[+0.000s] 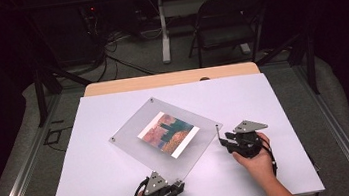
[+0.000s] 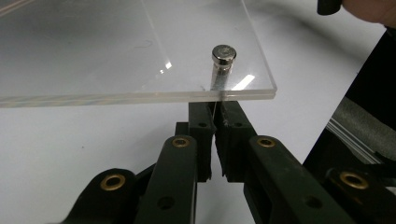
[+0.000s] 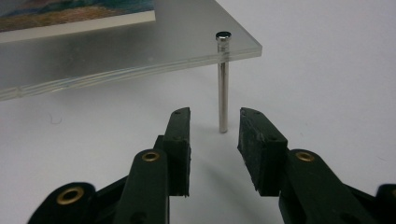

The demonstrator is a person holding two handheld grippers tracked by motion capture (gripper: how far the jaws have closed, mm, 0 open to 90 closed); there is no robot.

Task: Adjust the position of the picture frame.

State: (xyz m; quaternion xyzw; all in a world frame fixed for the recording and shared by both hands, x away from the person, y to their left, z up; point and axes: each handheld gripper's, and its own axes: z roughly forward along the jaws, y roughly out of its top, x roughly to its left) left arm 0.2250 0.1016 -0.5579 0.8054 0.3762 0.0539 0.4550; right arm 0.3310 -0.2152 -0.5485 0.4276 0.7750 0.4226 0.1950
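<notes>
High view: the acrylic frame [image 1: 166, 129] lies skewed at the centre of the white worktop [image 1: 98, 188], a colour print [image 1: 168, 133] sandwiched inside. The left gripper [image 1: 175, 184] sits at the frame's bottom corner, the right gripper [image 1: 223, 140] at its right corner.

Left gripper view: the jaws are closed together on the thin pin [image 2: 215, 103] under a capped standoff [image 2: 223, 56]. Risk: any twist here could bend the pin or tilt the panel.

Right gripper view: the jaws stand apart, the upright steel post [image 3: 223, 88] just beyond them, not gripped. Risk: an off-centre closure could knock the post sideways and shift the clear, glossy panel
</notes>
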